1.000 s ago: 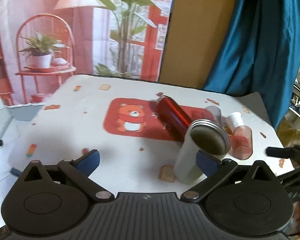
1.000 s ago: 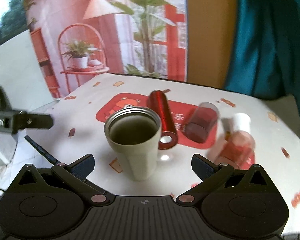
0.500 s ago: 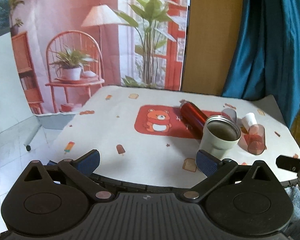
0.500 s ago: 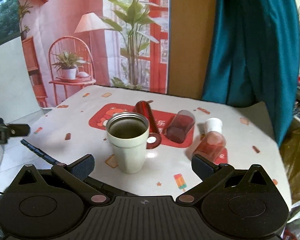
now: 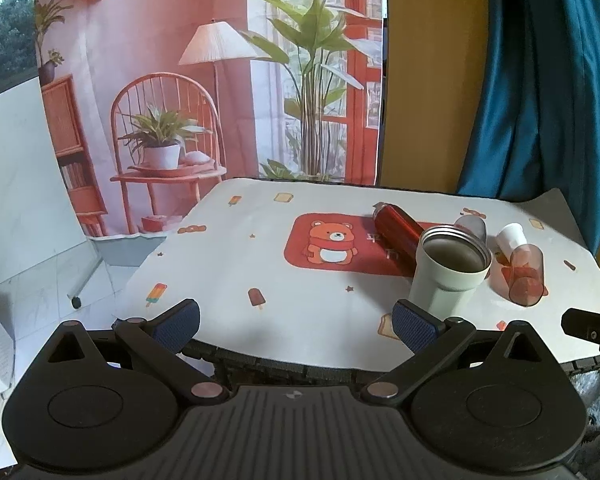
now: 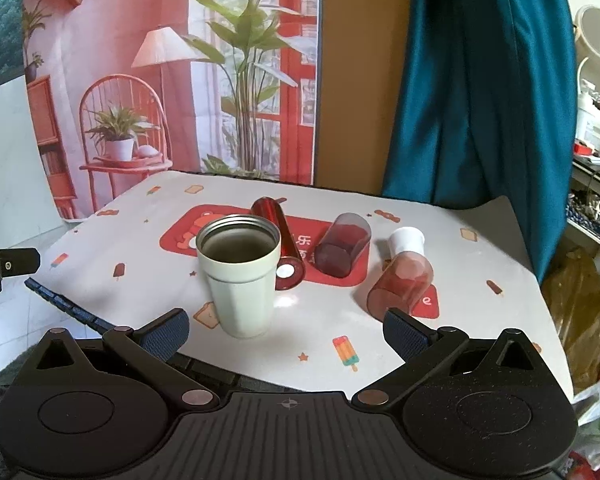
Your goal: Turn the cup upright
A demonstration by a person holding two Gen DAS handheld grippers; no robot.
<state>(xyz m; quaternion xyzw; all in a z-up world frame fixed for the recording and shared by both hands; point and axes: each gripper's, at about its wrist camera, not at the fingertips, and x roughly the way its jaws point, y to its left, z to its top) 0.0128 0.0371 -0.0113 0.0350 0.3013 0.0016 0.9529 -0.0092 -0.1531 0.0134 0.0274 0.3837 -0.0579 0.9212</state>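
cup [image 6: 242, 276] upright, mouth up, centre-left of right wrist frame, on table [image 6: 480, 264] | red cylinder [image 6: 280, 240] lying just behind it | left gripper [image 5: 296, 326] spread, holding nothing, cup at right of its frame | right gripper [image 6: 286, 330] spread, holding nothing, near table edge

Home room, printed backdrop [image 5: 220, 80], curtain [image 5: 540, 80]

red flask [image 6: 278, 240], two tipped tumblers [image 6: 342, 245], bear tablecloth [image 5: 260, 256]
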